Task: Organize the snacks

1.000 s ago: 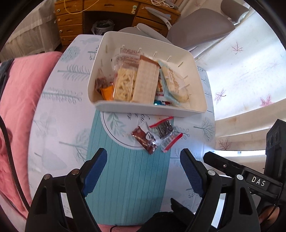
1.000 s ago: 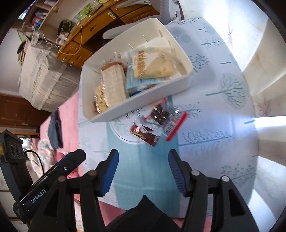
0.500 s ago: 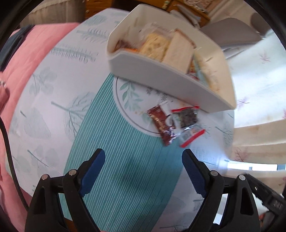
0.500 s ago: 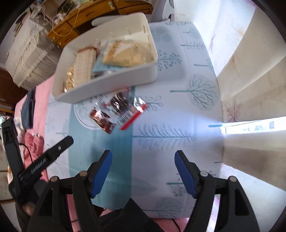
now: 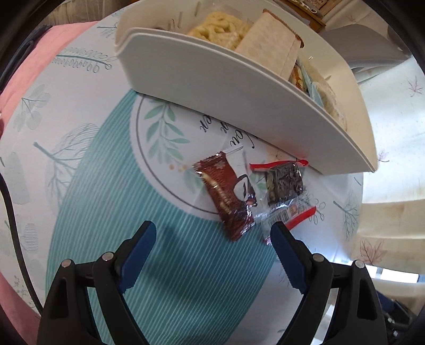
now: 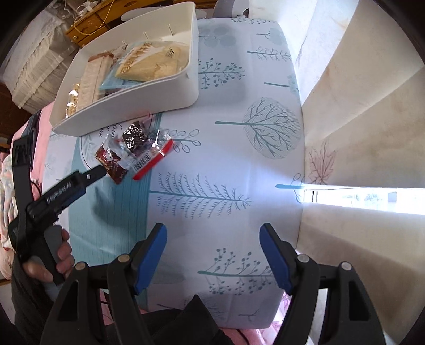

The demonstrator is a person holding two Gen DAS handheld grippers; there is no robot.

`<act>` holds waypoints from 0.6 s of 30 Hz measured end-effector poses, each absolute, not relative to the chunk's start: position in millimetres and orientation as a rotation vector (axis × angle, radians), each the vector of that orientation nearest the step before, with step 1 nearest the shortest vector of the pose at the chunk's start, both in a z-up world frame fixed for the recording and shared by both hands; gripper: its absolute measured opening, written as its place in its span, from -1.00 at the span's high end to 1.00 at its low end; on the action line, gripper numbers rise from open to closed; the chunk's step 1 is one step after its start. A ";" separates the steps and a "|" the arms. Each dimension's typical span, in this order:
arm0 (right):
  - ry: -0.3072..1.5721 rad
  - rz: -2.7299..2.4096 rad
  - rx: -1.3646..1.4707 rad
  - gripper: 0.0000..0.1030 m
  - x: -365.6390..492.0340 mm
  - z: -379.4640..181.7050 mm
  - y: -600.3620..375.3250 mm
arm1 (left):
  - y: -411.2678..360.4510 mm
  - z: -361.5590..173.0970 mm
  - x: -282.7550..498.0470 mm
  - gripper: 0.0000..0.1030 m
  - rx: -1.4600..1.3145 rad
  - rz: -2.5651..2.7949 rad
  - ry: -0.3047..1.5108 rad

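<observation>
Two loose snacks lie side by side on the tablecloth (image 5: 101,217), just in front of the white bin (image 5: 239,87). The brown wrapped bar (image 5: 225,196) sits at about 1 o'clock from the middle of the left wrist view, tilted, its lower end towards 6 o'clock. Touching its right edge is the clear packet with red ends (image 5: 285,191), dark pieces showing through the film; its upper red end reaches almost to the bin's near wall. In the right wrist view the same pair appears at 10 o'clock, the bar (image 6: 110,162) left of the packet (image 6: 144,148), a barcode showing on the packet.

The bin fills the 12 to 2 o'clock part of the left view and already holds several snacks: a pale tan packet (image 5: 268,45) standing on edge, a clear bag of yellowish pieces (image 5: 217,22) to its left, and more packs towards the right end.

The left gripper (image 5: 213,238) hangs over the cloth with its blue-padded jaws spread wide and nothing between them; its right pad overlaps the packet's lower red end in the picture, though contact cannot be told. The right gripper (image 6: 212,242) is over bare cloth at 6 o'clock, well apart from the snacks, jaws parted and empty after just opening further. A hand (image 6: 57,254) at 8 o'clock grips the left tool's handle
</observation>
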State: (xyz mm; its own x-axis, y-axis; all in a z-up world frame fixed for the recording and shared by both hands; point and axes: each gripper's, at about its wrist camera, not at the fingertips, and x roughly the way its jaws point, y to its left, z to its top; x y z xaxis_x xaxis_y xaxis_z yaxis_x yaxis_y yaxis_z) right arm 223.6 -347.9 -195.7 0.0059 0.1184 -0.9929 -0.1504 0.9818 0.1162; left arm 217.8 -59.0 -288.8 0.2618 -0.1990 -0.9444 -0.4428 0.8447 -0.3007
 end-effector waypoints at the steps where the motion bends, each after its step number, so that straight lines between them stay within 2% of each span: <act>1: 1.553 0.217 -0.031 -0.41 224.4 -198.0 -348.8 | -60.6 -291.1 219.8 -0.69 -0.579 0.187 1.320; 4: 1.535 0.264 -0.046 -0.41 227.0 -204.9 -347.8 | -62.9 -297.4 225.1 -0.69 -0.593 0.221 1.317; 9: 1.366 0.434 -0.165 -0.41 227.2 -217.6 -326.0 | -68.1 -301.4 232.6 -0.69 -0.583 0.240 1.305; 14: 1.229 0.579 -0.159 -0.41 233.2 -234.9 -303.7 | -71.1 -305.4 240.1 -0.45 -0.567 0.270 1.297; 18: 1.149 0.652 -0.242 -0.41 241.1 -253.9 -280.8 | -65.8 -304.7 243.7 -0.42 -0.565 0.269 1.287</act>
